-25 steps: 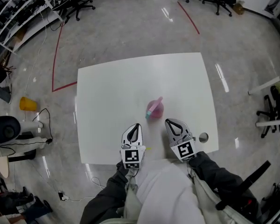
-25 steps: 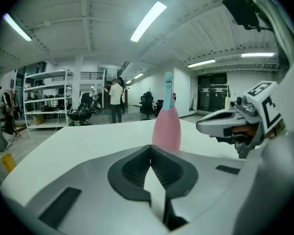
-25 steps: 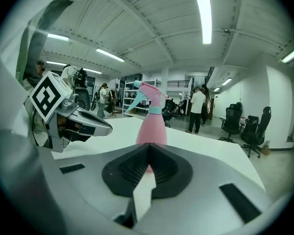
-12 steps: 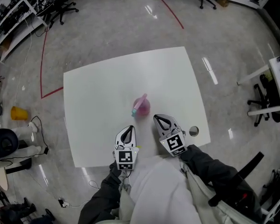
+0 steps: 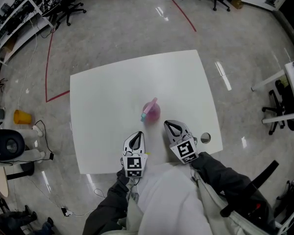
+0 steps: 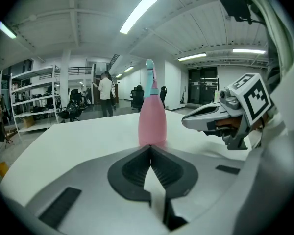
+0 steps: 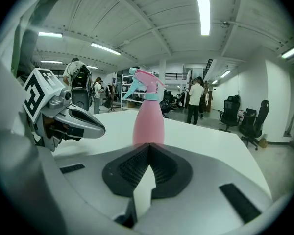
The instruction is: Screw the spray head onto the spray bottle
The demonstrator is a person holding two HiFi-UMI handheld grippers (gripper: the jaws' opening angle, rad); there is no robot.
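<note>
A pink spray bottle (image 5: 151, 111) stands upright on the white table (image 5: 112, 92), with a pink and teal spray head (image 5: 149, 108) on its neck. It also shows in the left gripper view (image 6: 152, 116) and in the right gripper view (image 7: 148, 121), straight ahead of each gripper's jaws. My left gripper (image 5: 136, 139) rests near the table's front edge, short of the bottle and to its left, shut and empty. My right gripper (image 5: 172, 129) sits to the bottle's right, also shut with nothing in it. Neither touches the bottle.
A round hole (image 5: 205, 138) sits in the table near its front right corner. Office chairs (image 5: 68, 4) and shelving stand on the floor behind, a yellow object (image 5: 22, 117) lies at the left, and people (image 6: 107, 94) stand in the distance.
The head view has shifted a little, so the table and bottle sit slightly differently in the picture. Both grippers stay shut near the front edge, apart from the bottle.
</note>
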